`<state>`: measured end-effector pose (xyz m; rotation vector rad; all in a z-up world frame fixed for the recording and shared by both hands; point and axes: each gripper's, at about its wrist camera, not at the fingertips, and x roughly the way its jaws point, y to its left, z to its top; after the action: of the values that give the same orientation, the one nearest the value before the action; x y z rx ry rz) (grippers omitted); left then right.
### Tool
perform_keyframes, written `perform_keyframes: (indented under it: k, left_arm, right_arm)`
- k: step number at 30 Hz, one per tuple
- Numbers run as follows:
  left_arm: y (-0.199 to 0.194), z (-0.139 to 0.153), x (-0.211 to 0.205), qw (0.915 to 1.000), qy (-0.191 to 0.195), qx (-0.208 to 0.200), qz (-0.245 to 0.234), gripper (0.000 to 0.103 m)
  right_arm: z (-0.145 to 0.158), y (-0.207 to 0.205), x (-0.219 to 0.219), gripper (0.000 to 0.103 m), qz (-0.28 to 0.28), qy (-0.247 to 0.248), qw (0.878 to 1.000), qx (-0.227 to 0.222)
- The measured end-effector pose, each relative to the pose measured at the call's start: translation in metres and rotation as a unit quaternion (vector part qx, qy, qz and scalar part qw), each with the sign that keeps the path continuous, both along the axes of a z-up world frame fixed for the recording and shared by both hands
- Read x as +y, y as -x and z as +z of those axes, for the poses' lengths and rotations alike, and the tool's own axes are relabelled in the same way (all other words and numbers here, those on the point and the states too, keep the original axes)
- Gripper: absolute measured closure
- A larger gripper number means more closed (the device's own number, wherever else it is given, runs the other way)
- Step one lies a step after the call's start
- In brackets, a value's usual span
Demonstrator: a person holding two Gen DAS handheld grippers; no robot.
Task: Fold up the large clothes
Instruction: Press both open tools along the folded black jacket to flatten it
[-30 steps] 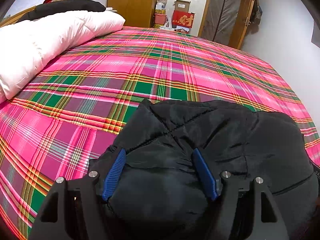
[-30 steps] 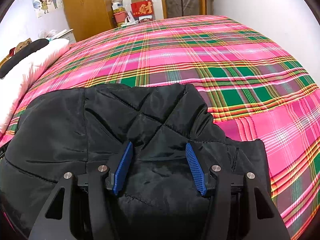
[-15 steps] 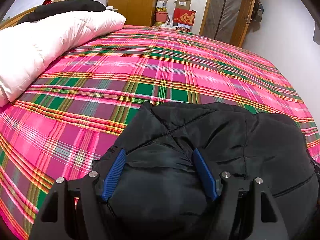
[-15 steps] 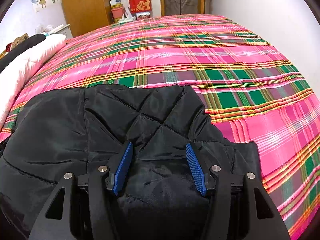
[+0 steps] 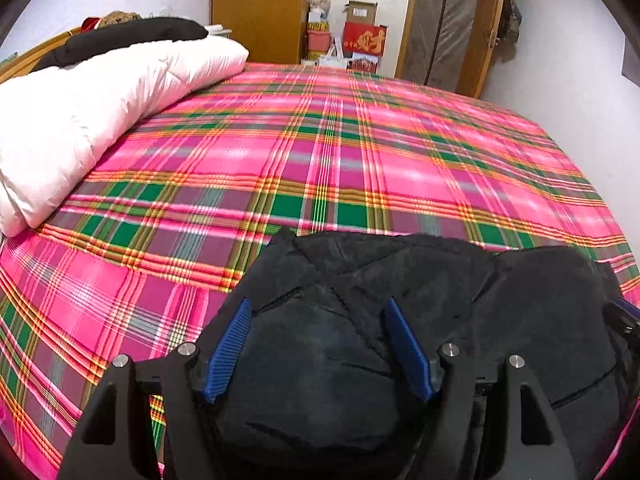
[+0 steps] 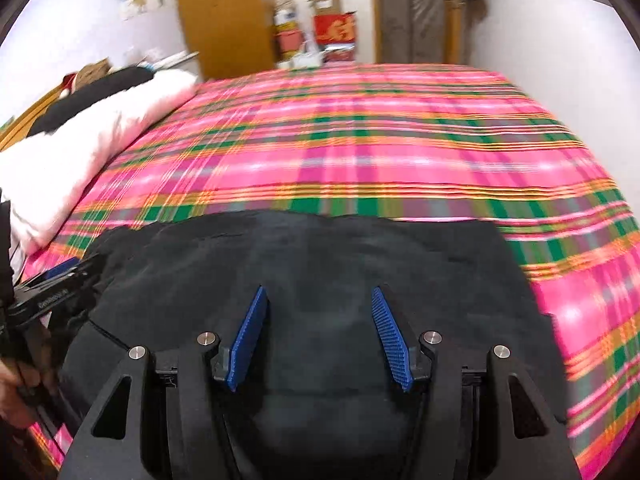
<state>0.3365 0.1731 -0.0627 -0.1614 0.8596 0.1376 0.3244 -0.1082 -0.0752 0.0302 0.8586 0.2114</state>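
Note:
A black quilted jacket (image 5: pixel 400 280) lies bunched at the near edge of the bed with the pink plaid cover (image 5: pixel 320 152). My left gripper (image 5: pixel 316 308) is open over the jacket's left part, its blue pads apart with padded fabric bulging between them. My right gripper (image 6: pixel 318 300) is open over the jacket (image 6: pixel 320 248), which looks flat and wide in the blurred right wrist view. The left gripper (image 6: pixel 52 296) shows at the left edge of the right wrist view, and the right gripper's tip (image 5: pixel 624 316) at the right edge of the left wrist view.
A white duvet (image 5: pixel 92 104) with a black garment (image 5: pixel 132 36) on it lies along the bed's left side. A wooden wardrobe (image 5: pixel 260 8), boxes (image 5: pixel 360 28) and a door (image 5: pixel 448 28) stand past the far end. A white wall (image 5: pixel 568 60) runs on the right.
Both grippers have pulled back and risen a little, staying open. The right wrist view has swung left and blurred, and the jacket's far edge now looks flatter and straighter.

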Motion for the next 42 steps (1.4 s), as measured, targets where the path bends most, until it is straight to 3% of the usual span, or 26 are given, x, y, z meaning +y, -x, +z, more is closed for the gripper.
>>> perform_keyframes:
  k: [8, 13, 17, 24, 28, 30, 34, 39, 42]
  left_arm:
    - [-0.004, -0.009, 0.001, 1.0000, 0.005, 0.007, -0.002, 0.031]
    - [-0.004, -0.011, -0.001, 0.9999, 0.007, 0.010, -0.005, 0.031]
    - [0.002, 0.001, -0.005, 1.0000, 0.001, 0.003, -0.006, 0.032]
    - [0.030, 0.030, -0.028, 0.9962, 0.062, -0.037, -0.050, 0.032]
    - [0.052, 0.036, -0.056, 0.9913, 0.085, -0.037, -0.093, 0.032]
    - [0.062, 0.036, -0.077, 0.9883, 0.076, -0.035, -0.128, 0.032]
    - [0.056, 0.012, -0.112, 0.9854, 0.005, -0.010, -0.170, 0.030]
    - [0.042, 0.003, -0.103, 0.9878, 0.035, 0.000, -0.152, 0.029]
    - [0.040, -0.002, -0.106, 0.9879, 0.028, 0.001, -0.153, 0.029]
  right_arm:
    - [-0.044, -0.037, 0.009, 0.048, 0.005, 0.004, 0.999, 0.035]
    - [-0.050, -0.036, 0.012, 0.047, 0.005, 0.019, 0.999, 0.025]
    - [-0.039, -0.035, 0.005, 0.047, 0.005, 0.003, 0.999, 0.035]
    - [0.019, 0.030, -0.030, 0.047, -0.002, -0.022, 1.000, -0.015]
    - [0.019, 0.075, -0.055, 0.047, -0.021, -0.019, 0.999, -0.023]
    - [0.005, 0.087, -0.069, 0.047, -0.039, -0.009, 0.999, -0.011]
    - [-0.026, 0.081, -0.082, 0.047, -0.041, 0.007, 0.999, 0.022]
    - [-0.038, 0.067, -0.077, 0.047, -0.035, 0.021, 0.999, 0.025]
    - [-0.042, 0.068, -0.076, 0.047, -0.031, 0.027, 0.999, 0.022]
